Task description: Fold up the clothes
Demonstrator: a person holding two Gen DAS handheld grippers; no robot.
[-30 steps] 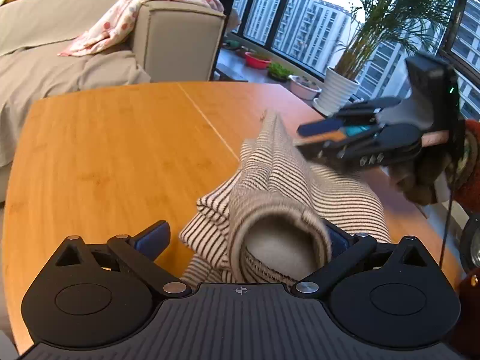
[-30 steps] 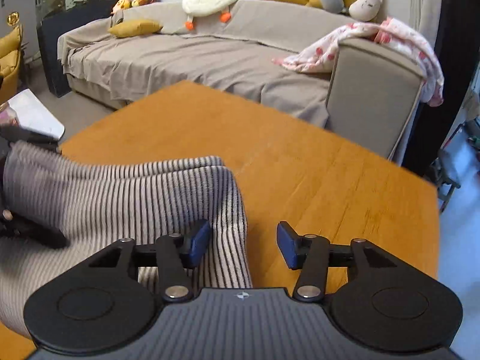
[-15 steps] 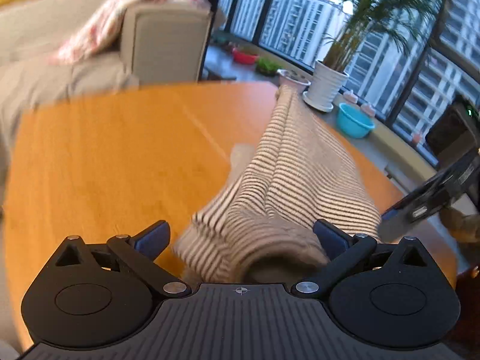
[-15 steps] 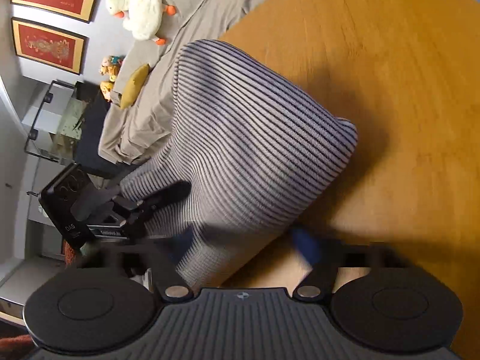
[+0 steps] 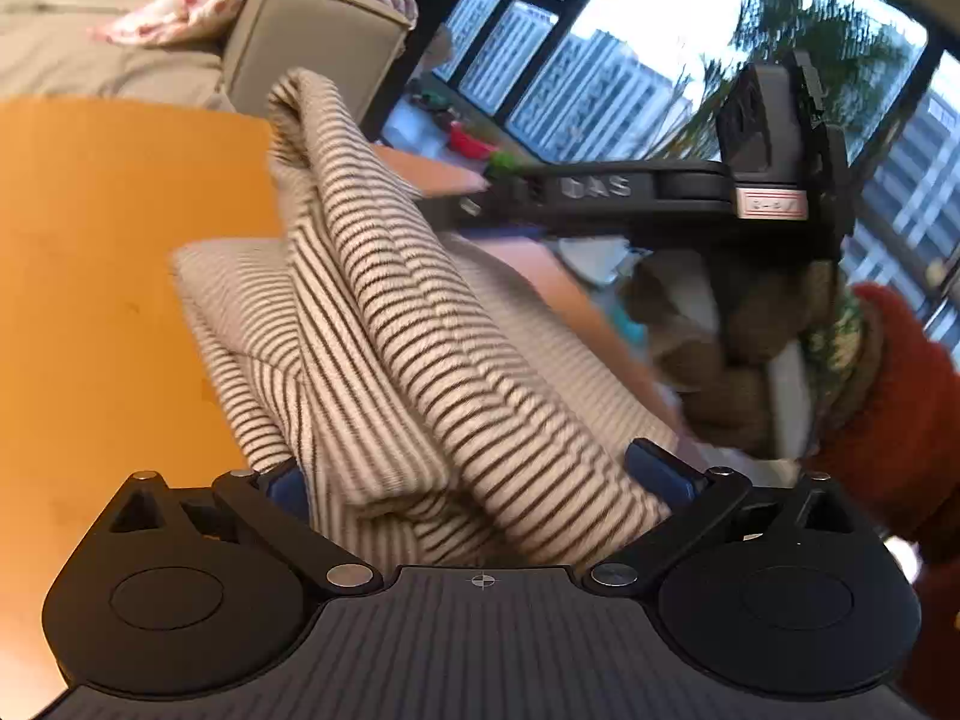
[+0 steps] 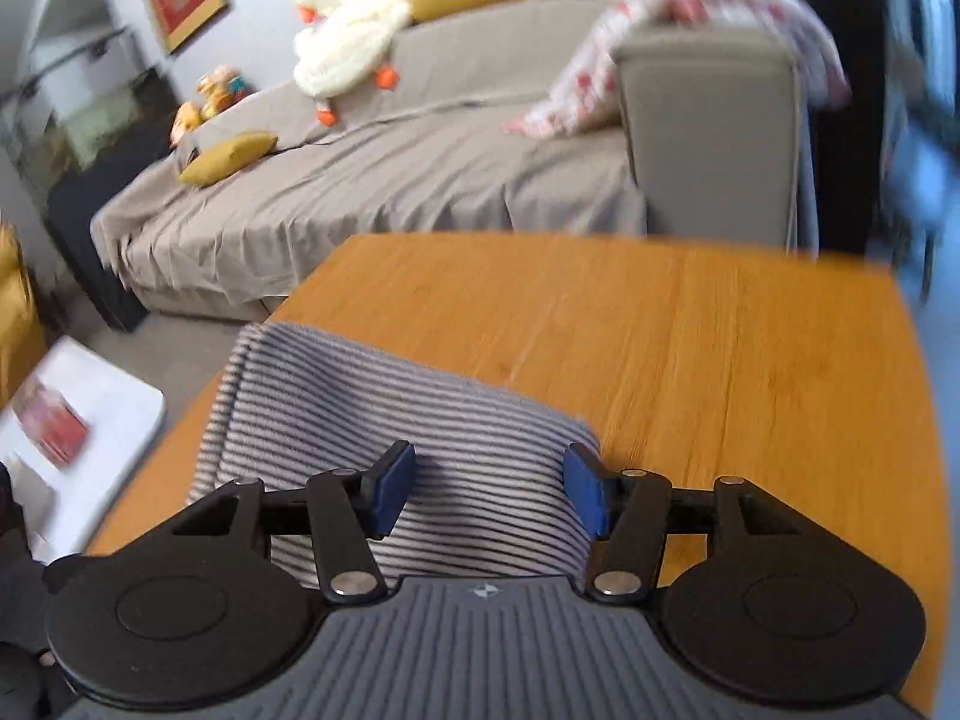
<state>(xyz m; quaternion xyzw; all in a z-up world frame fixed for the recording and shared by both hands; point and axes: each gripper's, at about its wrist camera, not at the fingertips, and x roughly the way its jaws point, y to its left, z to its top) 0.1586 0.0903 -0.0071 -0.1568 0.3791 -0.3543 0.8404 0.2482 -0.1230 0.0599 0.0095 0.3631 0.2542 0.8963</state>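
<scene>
Striped sweater fills the gap between your left gripper fingers: a thick bundle of folded cloth sits between the two blue pads, which stand wide apart with the fabric pressing against both, so you are holding it in a broad grasp rather than a pinch. From there the sweater runs away from you as a raised ridge, its far end lifted above the wooden table, while lower layers lie flat on the tabletop to the left. Your right gripper has its fingers spread too, with the striped cloth lying under and between them; whether the pads actually press on it is hard to tell from that blurred wrist view. In the left view, the right tool's body reaches across just beyond the ridge, carried by a gloved hand in a red sleeve. Farther off stand a grey sofa draped with a patterned blanket, and a window.
</scene>
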